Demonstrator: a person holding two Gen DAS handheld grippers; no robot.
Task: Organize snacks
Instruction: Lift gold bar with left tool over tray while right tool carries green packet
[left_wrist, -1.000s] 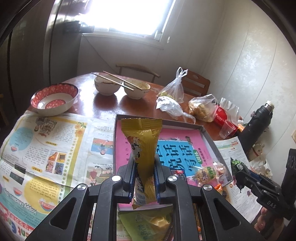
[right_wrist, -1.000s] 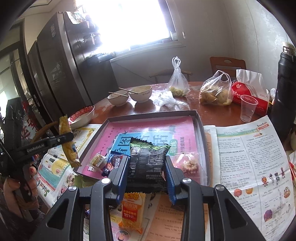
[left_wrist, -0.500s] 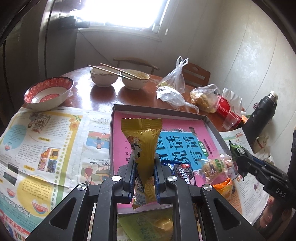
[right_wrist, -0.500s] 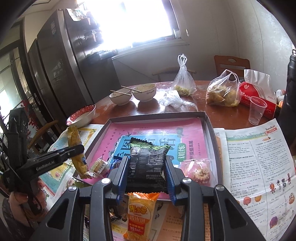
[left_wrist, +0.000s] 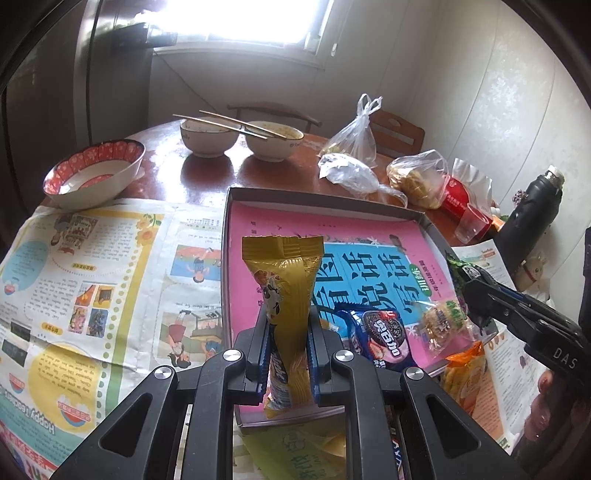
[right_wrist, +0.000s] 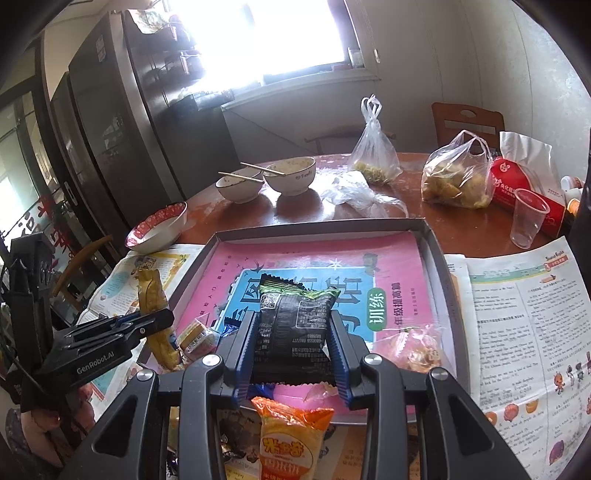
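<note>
**Fingers of both grippers clamped on snack packets above a shallow tray**

The fingers (left_wrist: 260, 347) of the left gripper (left_wrist: 287, 350) are pressed together on a yellow wafer packet (left_wrist: 286, 295); those of the right gripper (right_wrist: 291, 350) are clamped on a black-green snack packet (right_wrist: 293, 325), wider apart to fit its width.

Surface and room: a round wooden table (right_wrist: 461, 229) spread with newspaper (left_wrist: 92, 288), beneath a bright window (right_wrist: 258, 37), with a dark cabinet (right_wrist: 122, 110) at the left. A grey tray (left_wrist: 332, 197) lined with a pink and blue booklet (left_wrist: 369, 258) sits at centre. At the far edge stand two bowls with chopsticks (left_wrist: 236, 138), a red-rimmed bowl (left_wrist: 92, 173) far left, plastic bags (right_wrist: 458, 177), a clear cup (right_wrist: 528, 218) and a black flask (left_wrist: 532, 214) at the right.

Orientation: the yellow wafer packet stands upright over the tray's near left corner, long axis vertical, crimped end up. The black-green snack packet is held over the near middle of the tray, long axis running near to far, far end tilted up.

In the tray's near part lie an Oreo packet (left_wrist: 380, 336) and a small clear-wrapped snack (left_wrist: 439, 317). An orange packet (right_wrist: 291, 439) lies just near of the tray
</note>
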